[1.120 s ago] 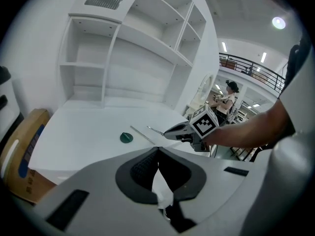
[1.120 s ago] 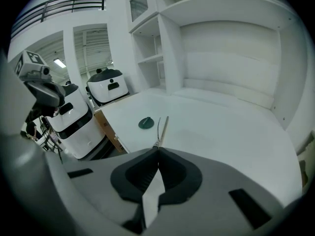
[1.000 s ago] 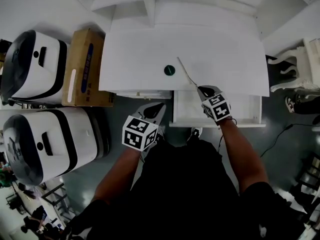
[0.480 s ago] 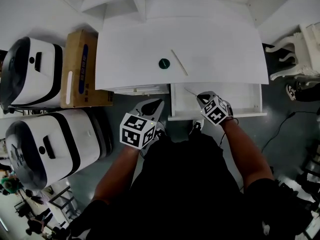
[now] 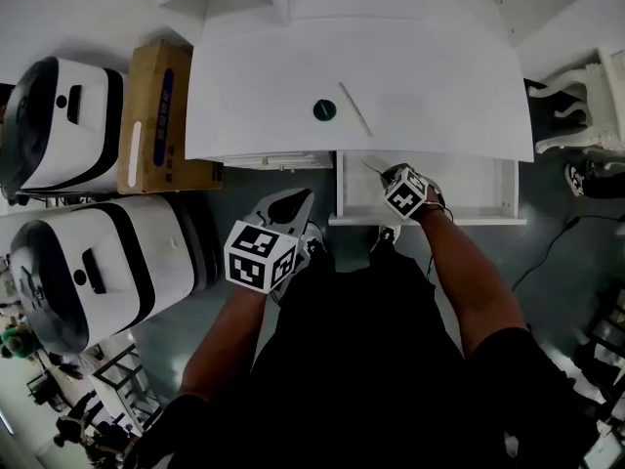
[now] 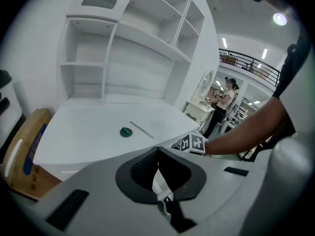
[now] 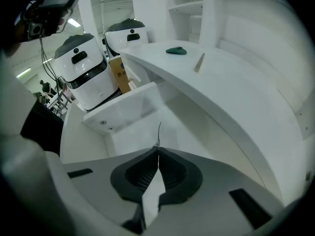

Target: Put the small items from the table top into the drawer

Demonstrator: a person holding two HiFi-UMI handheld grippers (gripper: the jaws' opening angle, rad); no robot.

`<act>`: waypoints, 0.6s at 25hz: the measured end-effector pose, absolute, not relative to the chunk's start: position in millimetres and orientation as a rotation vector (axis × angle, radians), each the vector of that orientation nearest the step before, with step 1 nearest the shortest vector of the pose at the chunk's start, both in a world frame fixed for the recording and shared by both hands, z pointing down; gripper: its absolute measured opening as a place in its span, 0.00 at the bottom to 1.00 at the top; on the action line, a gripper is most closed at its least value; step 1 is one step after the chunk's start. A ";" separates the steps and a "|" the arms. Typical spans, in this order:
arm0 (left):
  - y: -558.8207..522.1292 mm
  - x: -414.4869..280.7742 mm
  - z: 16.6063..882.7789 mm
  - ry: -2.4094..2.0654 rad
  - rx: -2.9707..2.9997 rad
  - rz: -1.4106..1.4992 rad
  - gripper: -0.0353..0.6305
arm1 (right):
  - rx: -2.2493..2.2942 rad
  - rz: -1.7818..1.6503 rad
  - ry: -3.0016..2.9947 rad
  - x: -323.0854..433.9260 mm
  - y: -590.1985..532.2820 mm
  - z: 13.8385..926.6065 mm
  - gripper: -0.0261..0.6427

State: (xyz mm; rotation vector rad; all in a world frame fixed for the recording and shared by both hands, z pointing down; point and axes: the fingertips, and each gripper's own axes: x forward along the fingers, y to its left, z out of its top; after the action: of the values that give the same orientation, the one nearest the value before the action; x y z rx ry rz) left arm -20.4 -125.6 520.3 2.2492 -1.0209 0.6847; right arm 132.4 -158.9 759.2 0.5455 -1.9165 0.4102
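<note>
- Right tongs [image 5: 388,174] pinch a thin strip [image 7: 159,131] over the open drawer [image 5: 469,191], not yet released.
- Left tongs [image 5: 299,199] are closed and empty.
- Disc [image 5: 325,109] and stick [image 5: 355,108] wait on the counter [image 5: 439,76] beyond both.

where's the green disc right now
Head view: the green disc lies on the white table top, just left of the thin stick, near its front edge.

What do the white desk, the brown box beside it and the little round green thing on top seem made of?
The white desk looks like painted wood or board: smooth, matte, no grain showing. The brown box looks like cardboard: dull tan faces with printing on one. The round green thing is dark, perhaps plastic; too small to say.
</note>
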 end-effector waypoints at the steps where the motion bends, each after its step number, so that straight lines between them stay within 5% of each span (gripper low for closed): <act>1: -124.8 -21.4 519.9 -1.026 2.243 0.683 0.07 | 0.537 0.423 -1.914 130.8 -159.1 763.7 0.08; 15: -116.5 -41.4 516.8 -1.104 2.188 0.653 0.07 | 0.421 0.437 -1.855 116.8 -150.2 795.3 0.08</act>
State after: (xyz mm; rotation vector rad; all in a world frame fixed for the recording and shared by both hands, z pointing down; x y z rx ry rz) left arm -41.4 -116.5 516.8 2.1882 -1.1038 0.6529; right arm 116.8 -150.2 795.3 0.4207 -1.8550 0.4372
